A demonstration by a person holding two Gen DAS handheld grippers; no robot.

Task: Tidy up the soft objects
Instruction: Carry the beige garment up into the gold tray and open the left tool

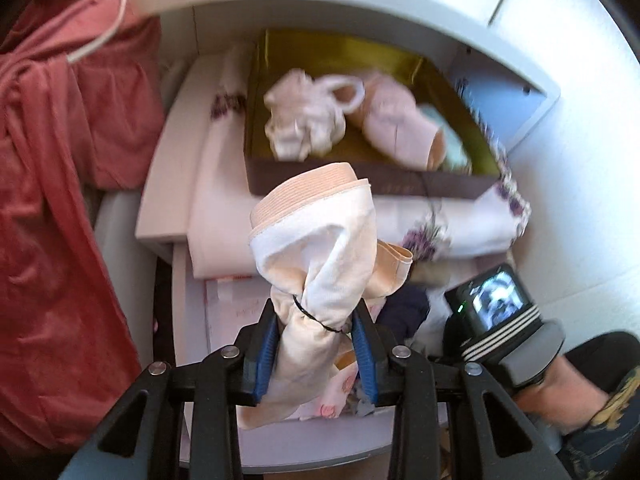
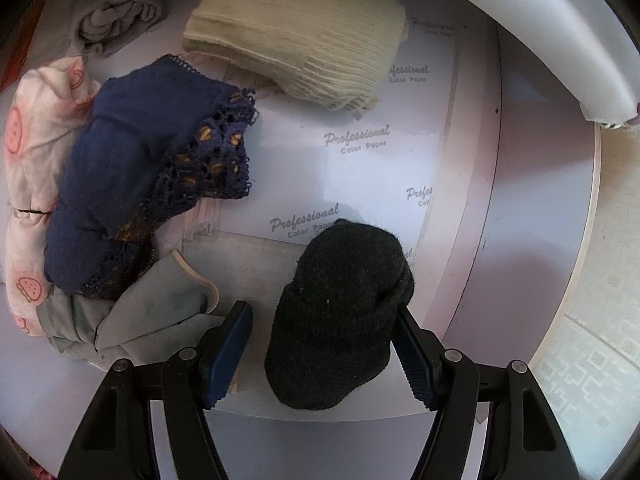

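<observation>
Progress looks partial, judging by how things lie. Left tongs [image 1: 316, 336] are clamped narrow on a cream bundle of soft cloth [image 1: 320, 256], tied with a thin black band just above the blue pads [image 1: 266, 356], the bundle's loose end standing up ahead of the fingertips. Beyond that bundle, further ahead of the left tongs, sits a brown box with a gold lining [image 1: 360, 184]; inside it lie a white bundle [image 1: 304, 120] and a pale pink one [image 1: 396, 124], which I take as items already sorted. That part of the view is blurred, so what exactly they are is hard to say. The held bundle hangs short of the box, not yet over it.

Right tongs [image 2: 320, 344] point down with jaws standing fairly wide either side of a black knitted roll [image 2: 340, 312]; the right pad [image 2: 416, 356] seems to touch its edge while the left pad stands clear, so nothing is gripped. Ahead and to the left of these tongs wait a navy lace piece [image 2: 152, 168], a pink printed cloth [image 2: 36, 148], a grey cloth [image 2: 132, 312], another grey bundle [image 2: 116, 20] and a cream knit [image 2: 300, 36], all loose on the white paper-lined surface [image 2: 360, 168].

So two pieces seem placed, one is in hand, and at least six remain.
</observation>
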